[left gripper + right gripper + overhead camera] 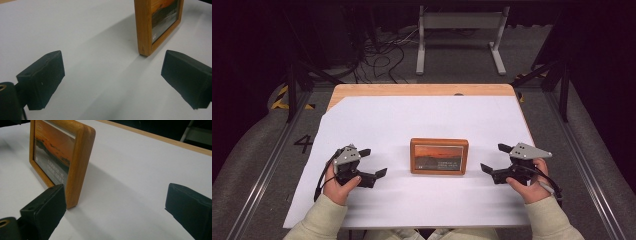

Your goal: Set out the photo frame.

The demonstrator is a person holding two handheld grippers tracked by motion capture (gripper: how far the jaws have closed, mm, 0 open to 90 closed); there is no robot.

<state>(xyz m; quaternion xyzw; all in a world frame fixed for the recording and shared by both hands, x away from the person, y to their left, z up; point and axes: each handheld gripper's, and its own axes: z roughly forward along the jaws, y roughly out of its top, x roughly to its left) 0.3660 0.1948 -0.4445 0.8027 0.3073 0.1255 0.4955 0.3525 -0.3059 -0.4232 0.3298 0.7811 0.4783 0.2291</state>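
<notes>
A wooden picture frame (439,156) holding an orange sunset photo stands upright at the middle of the white sheet (422,120). My left gripper (373,162) rests to its left, open and empty, a short gap away. On the opposite side my right gripper (495,158) is open too, with nothing between its jaws. In the left gripper view the picture frame (146,27) stands ahead and right of the gripper (112,80). In the right gripper view the picture frame (75,162) stands close, just behind the left jaw of the gripper (120,212).
The sheet covers most of a wooden table (422,90), whose bare far edge shows. Beyond it, on the floor, are a white metal stand (459,35), loose cables (382,52) and black tripod legs (557,75).
</notes>
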